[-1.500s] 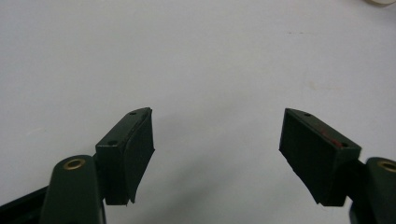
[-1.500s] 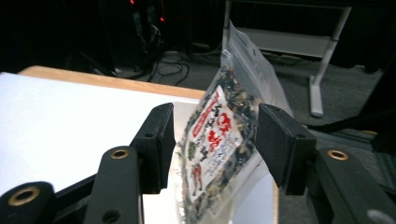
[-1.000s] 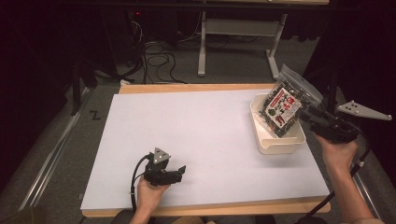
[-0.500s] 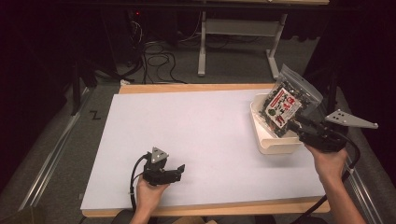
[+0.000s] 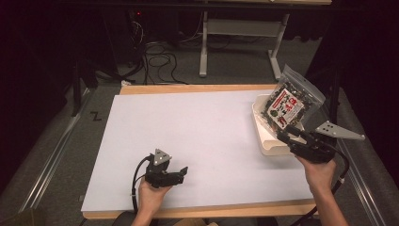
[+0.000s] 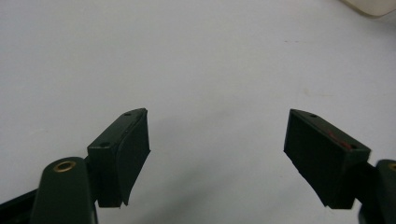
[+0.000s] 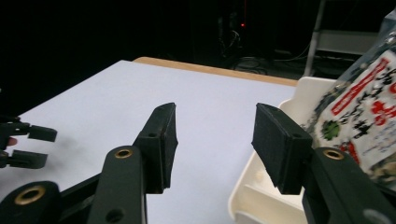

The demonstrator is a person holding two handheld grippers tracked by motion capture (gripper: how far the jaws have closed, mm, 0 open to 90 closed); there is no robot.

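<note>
The high view looks forward and down from above the near edge of the table point(image 5: 197, 141), far enough back to take in the whole white top and the floor beyond it. The left gripper view sits low and close over the table point(image 6: 196, 56), looking steeply down along its two jaws; the tray point(image 6: 373, 4) enters at its upper right corner. The right gripper view rides at the table's right edge, facing nearly level across the top toward its far left side. Both gripper views and the high view share the tray point(image 7: 261, 196) point(image 5: 268, 141) and the white top.
</note>
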